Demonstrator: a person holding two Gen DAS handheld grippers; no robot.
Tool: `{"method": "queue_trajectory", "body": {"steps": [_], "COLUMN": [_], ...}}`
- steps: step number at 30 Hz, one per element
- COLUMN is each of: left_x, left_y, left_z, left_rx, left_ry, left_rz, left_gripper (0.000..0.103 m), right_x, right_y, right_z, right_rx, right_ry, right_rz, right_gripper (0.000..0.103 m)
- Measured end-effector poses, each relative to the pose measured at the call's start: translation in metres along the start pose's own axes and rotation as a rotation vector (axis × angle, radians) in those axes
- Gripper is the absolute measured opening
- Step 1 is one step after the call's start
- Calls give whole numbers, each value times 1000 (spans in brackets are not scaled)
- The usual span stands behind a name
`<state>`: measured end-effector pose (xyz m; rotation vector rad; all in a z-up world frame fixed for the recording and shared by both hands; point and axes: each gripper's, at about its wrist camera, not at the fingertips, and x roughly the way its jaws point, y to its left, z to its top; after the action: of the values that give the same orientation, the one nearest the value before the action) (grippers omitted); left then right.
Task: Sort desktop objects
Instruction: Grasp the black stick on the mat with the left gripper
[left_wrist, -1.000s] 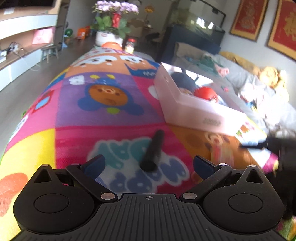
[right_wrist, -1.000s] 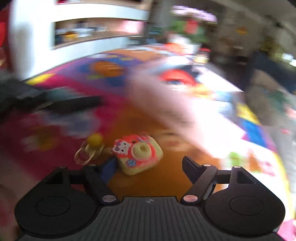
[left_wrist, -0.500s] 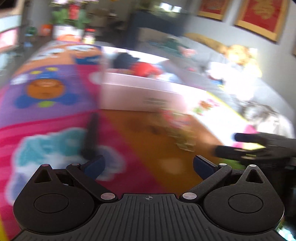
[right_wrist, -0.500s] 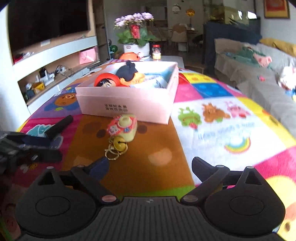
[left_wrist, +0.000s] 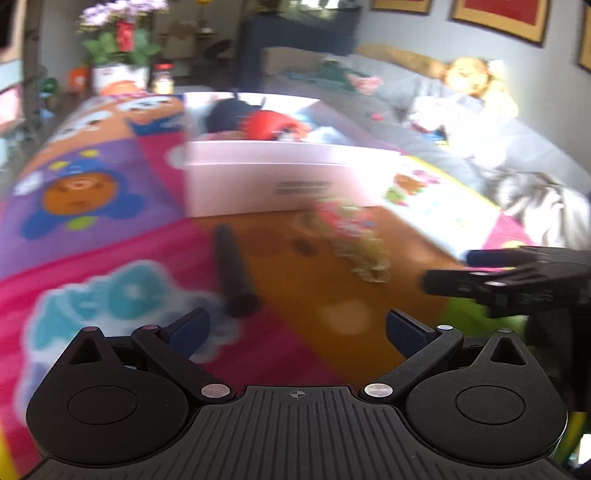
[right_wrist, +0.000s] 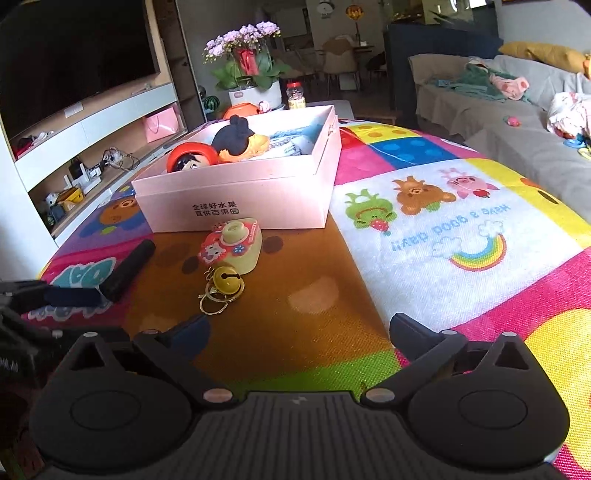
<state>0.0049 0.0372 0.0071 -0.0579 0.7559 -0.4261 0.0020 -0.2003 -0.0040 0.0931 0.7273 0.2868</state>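
Since half a second ago, both of my wrist views have shifted only a little: the left one has swung slightly so the pink box sits nearer the middle, and the right one has edged closer to the toys. My left view is blurred by motion.

Through the left camera, my left gripper has its two fingers spread wide apart and holds nothing. Just ahead of its left finger a black cylinder lies flat on the colourful cartoon play mat. Further ahead, smeared by blur, is the toy camera, near the front wall of the pink box. At the right edge I see my right gripper reaching in from the side.

Through the right camera, which is sharp, my right gripper also has its fingers spread apart, empty, above the mat's brown patch. The pink and yellow toy camera lies on the mat just in front of the box, with a yellow bell on gold key rings attached on its near side. The black cylinder lies to the left of it, apart from it, and the blue pad of my left gripper is close beside its near end. Inside the open box are a red-hooded doll head and a black-haired doll. A potted pink orchid stands beyond the box.
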Motion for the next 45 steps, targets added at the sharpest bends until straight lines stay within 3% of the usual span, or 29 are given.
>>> {"method": "queue_trajectory", "body": {"steps": [4, 8, 10, 12, 17, 21, 24, 29, 33, 36, 38, 42, 45], "left_x": [-1, -12, -4, 9, 42, 64, 78, 70, 55, 40, 34, 26, 27], "left_y": [-19, -22, -12, 1, 12, 12, 21, 30, 15, 1, -5, -15, -27], "left_z": [1, 8, 16, 27, 48, 58, 61, 56, 36, 25, 23, 27, 26], "left_rx": [67, 209, 216, 187, 175, 205, 174, 98, 177, 223, 201, 175, 224], "left_ry": [-26, -110, -98, -69, -30, -28, 7, 9, 27, -23, -49, -77, -73], "left_rz": [-130, -28, 25, 30, -106, -162, -211, -384, -426, -330, -263, -244, -221], "left_gripper": [103, 103, 103, 103, 103, 103, 103, 103, 103, 103, 103, 103, 103], "right_x": [-1, -2, -2, -2, -2, -2, -1, 0, 0, -1, 0, -6, -18], "right_y": [-7, -9, -8, -8, -9, -7, -5, -3, 4, 7, 8, 17, 30], "right_z": [1, 0, 0, 1, 0, 0, 0, -1, -3, -3, -4, -10, -27], "right_rx": [54, 67, 67, 67, 73, 59, 44, 24, -18, -38, -48, -160, -291], "right_ry": [-16, -22, -23, -23, -28, -24, -19, -12, 0, 5, 11, 54, 82], "right_rz": [-24, -33, -33, -34, -43, -29, -16, 13, 24, 35, 32, 57, 70], "right_gripper": [103, 103, 103, 103, 103, 103, 103, 103, 103, 103, 103, 103, 103]}}
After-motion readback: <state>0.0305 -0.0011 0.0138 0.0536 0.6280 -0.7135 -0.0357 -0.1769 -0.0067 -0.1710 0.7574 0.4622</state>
